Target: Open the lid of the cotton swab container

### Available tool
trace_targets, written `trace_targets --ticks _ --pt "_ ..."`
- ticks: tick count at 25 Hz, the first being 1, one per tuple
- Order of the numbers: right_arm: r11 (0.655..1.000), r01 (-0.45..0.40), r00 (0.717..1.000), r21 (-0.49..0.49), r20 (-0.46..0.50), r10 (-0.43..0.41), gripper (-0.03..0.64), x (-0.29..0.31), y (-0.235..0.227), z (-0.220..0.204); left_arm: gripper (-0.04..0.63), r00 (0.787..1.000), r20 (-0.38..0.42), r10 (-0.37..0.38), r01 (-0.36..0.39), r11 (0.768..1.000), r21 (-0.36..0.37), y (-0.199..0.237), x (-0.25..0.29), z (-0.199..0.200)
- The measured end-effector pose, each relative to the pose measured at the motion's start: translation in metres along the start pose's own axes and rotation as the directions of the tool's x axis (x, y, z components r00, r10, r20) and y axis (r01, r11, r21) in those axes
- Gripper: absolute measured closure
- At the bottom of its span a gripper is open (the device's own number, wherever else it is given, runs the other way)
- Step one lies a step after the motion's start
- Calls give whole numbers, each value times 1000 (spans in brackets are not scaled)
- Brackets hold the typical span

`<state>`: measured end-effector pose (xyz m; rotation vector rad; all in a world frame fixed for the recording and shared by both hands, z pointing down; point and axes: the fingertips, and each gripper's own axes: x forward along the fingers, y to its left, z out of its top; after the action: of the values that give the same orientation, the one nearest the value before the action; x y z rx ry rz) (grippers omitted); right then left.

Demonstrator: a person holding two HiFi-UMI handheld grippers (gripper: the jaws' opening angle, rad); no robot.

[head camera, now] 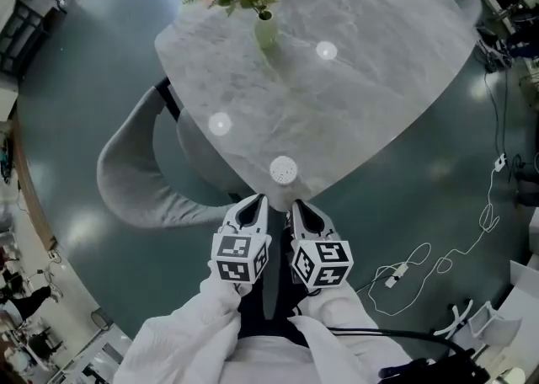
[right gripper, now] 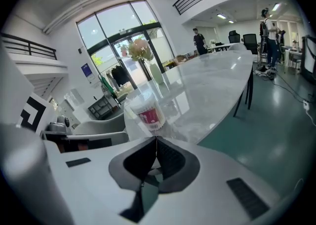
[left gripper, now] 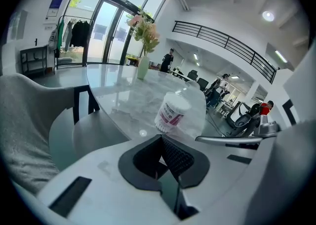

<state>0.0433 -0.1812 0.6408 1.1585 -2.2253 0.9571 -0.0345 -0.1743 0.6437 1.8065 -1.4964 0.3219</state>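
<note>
Tabletop (head camera: 379, 79) of marble, swab container (head camera: 284, 170) near edge, teal floor (head camera: 76, 79)

The worktop (head camera: 362, 79) is bare between the cotton swab container (head camera: 284, 170), at its near corner, and the flower vase (head camera: 265, 29) well beyond it. A chair (head camera: 126, 176) blocks the worktop's left edge. The left tool (head camera: 256, 202) and right tool (head camera: 300, 204), jaws closed, sit side by side just short of that corner with open air ahead. Cables (head camera: 438, 260) lie on the floor at right.
</note>
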Motion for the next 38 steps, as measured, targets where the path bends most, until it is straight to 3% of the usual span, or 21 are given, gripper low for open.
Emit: trace_targets --ticks 8,14,29,38 --pt "1000 5 1000 -13 9 -5 555 9 -7 -3 589 1000 13 -4 4 1000 2 9 13 1" --pt "995 -18 999 -101 37 22 554 11 6 5 589 1000 14 1 -1 1000 -9 13 12 1" --pt "994 4 998 -105 69 3 549 21 20 11 589 1000 19 22 -22 1000 -21 28 5 -2" --pt "993 -1 998 -117 67 9 498 25 25 13 589 999 26 35 -34 999 -32 36 1 -4"
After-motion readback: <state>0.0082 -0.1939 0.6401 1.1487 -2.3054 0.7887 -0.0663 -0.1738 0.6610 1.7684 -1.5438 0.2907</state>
